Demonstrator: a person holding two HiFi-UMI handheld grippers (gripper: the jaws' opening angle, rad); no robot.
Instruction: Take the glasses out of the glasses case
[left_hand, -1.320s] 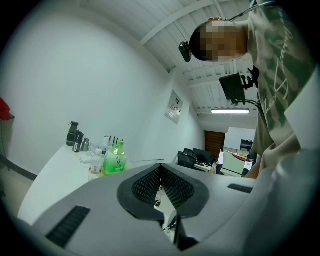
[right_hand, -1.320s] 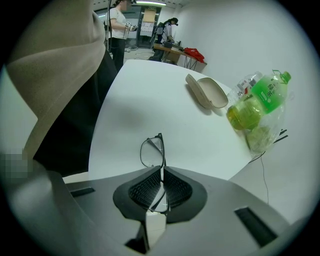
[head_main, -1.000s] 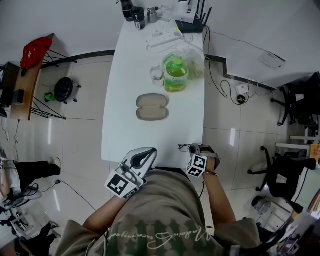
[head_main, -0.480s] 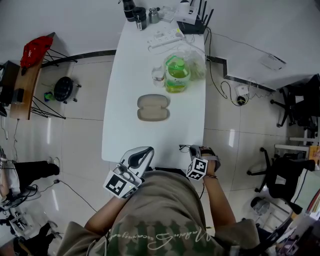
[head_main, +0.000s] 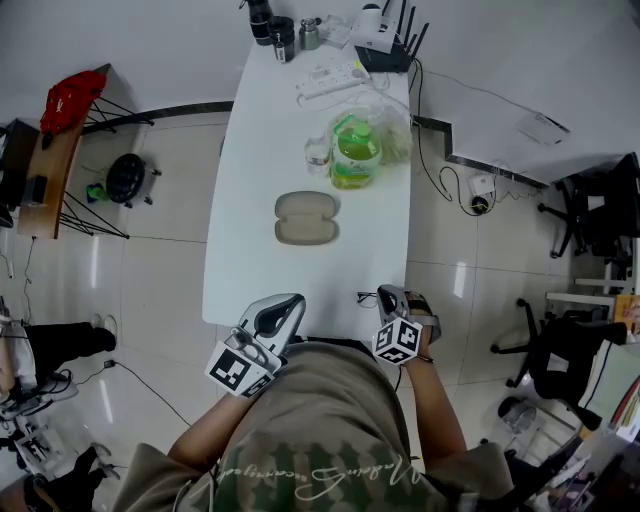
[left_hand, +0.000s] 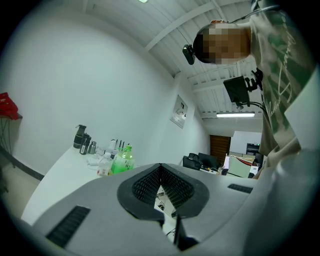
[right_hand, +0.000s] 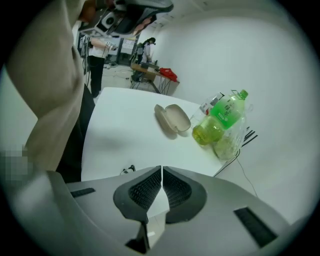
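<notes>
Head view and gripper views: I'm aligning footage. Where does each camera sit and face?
Head view: on the person's head, facing steeply down at the table, glasses case and green bottle; left tool, right tool and shirt show.
Left gripper view: on the left tool, tilted up past its shut jaws toward bottle, wall, ceiling; shirt at right.
Right gripper view: on the right tool, facing across the table at case and bottle; shirt at left.
Shared: all show the bottle; head and right gripper views share the case.

Left tool (head_main: 292, 302) eased slightly back from the table (head_main: 300, 130) edge, right tool (head_main: 386, 294) pulled marginally back too
</notes>
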